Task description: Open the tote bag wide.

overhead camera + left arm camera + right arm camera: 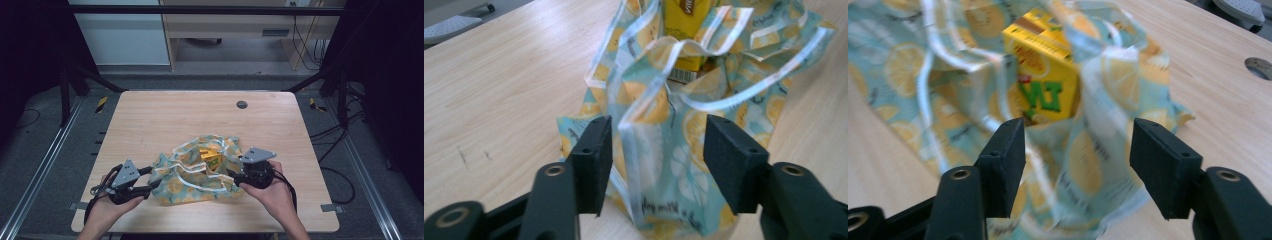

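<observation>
Near the front edge of the wooden table point(150, 112), a lemon-print cloth bag point(192, 182) lies slumped, flanked by both hand-held grippers. Left gripper point(148, 185) sits at the bag's left end; in the left gripper view its jaws stand apart with a fold of fabric and a white-edged strap point(724, 97) between them, and neither pad presses the cloth, so nothing is gripped. Right gripper point(231, 176) sits at the bag's right end; in the right gripper view its jaws are likewise parted, fabric rising between them without contact that I can make out, though the cloth there is blurred. Inside the bag's mouth stands a yellow carton point(1045, 82), green lettering on its face, its barcode end visible from the other side; in the high view it shows as a yellow patch among the folds, toward the right half. My reading: the two grippers are stationed at opposite ends because a limp bag needs both sides handled to keep its mouth spread around the carton, and the straps lie loose across the top since nothing is tensioning them. With both sets of jaws slack, the bag rests on its own weight, carton propped by surrounding cloth. A grey grommet point(242, 104) sits well apart, toward the far edge.
</observation>
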The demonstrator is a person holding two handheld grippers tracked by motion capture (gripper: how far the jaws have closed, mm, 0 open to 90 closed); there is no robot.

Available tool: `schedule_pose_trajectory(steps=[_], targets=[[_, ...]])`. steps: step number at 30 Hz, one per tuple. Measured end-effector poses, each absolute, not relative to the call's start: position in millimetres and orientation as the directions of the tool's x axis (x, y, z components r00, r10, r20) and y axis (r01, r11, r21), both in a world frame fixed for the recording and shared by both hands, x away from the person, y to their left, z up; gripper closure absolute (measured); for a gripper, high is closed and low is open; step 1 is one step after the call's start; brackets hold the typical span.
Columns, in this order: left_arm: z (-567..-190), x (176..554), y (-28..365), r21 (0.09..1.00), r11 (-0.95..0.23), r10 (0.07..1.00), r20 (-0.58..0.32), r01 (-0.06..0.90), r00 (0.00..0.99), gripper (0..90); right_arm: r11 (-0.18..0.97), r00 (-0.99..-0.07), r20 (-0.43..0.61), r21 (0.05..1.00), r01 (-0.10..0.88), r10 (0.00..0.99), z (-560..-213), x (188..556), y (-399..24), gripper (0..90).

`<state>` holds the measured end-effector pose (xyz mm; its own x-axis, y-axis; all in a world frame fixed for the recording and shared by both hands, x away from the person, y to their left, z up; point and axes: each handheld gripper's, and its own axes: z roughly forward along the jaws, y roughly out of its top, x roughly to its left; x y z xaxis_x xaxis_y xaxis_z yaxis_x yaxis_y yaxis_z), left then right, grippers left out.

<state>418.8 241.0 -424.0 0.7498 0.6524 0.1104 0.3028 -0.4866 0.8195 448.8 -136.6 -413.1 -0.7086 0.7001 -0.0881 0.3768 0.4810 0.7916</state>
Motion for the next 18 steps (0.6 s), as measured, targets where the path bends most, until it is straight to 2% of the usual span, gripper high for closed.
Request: schedule_pose_trajectory(steps=[7,14,16,18], targets=[[-418,432,225,0.805,-0.518,0.632,0.131,0.29,0.764,40.2,0.5,-0.693,-0.105,0.769,0.398,0.713,-416,479,-126,34.9],[-425,444,216,0.783,-0.549,0.616,0.144,0.292,0.774,36.4,0.493,-0.681,-0.101,0.767,0.411,0.726,-419,485,-127,36.0],[-430,451,214,0.77,-0.559,0.618,0.139,0.308,0.774,36.2,0.494,-0.682,-0.097,0.764,0.416,0.725,-420,487,-129,38.5],[-434,454,211,0.773,-0.554,0.614,0.13,0.308,0.778,42.2,0.493,-0.682,-0.097,0.764,0.416,0.725,-420,488,-130,45.9]])
